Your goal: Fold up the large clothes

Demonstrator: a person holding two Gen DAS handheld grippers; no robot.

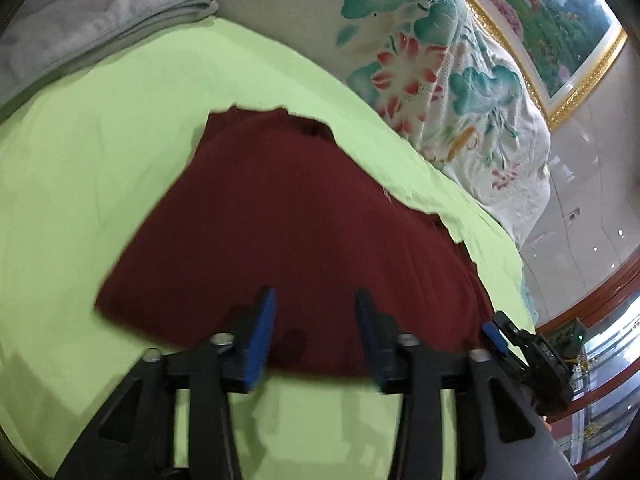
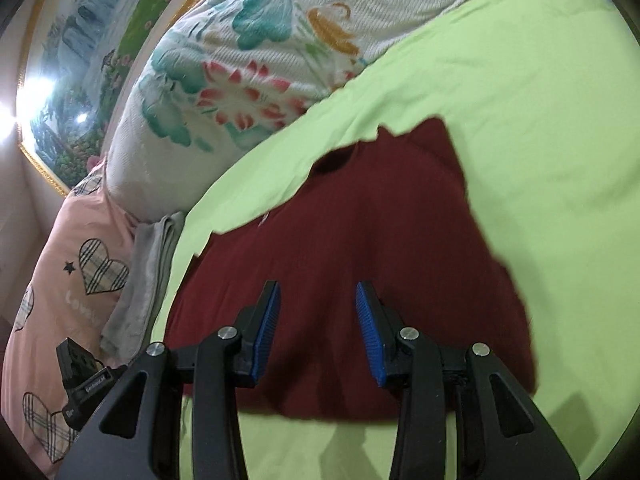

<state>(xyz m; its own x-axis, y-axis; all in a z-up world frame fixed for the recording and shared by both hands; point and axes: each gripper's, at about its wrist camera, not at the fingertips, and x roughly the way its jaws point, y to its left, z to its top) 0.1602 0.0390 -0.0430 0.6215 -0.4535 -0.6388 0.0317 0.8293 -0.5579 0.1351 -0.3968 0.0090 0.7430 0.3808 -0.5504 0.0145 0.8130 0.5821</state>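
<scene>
Left gripper & right gripper: jaws apart, nothing held, both over near hem. Dark red knit garment: flat on light green bed sheet, partly folded; further folds prob. left. Beyond: floral white quilt.

A bed is seen covered with a light green sheet, pretty wrinkled near the far edge. A white quilt printed with teal leaves and red-pink flowers is bunched up along one side. A folded grey towel is laid at the sheet's edge, and a pink pillow with plaid hearts is tucked just beside it. A gold-framed landscape painting is hung on the wall behind, with bright light glare caught on it. Glossy pale floor tiles and reddish wooden trim are visible past the bed.
</scene>
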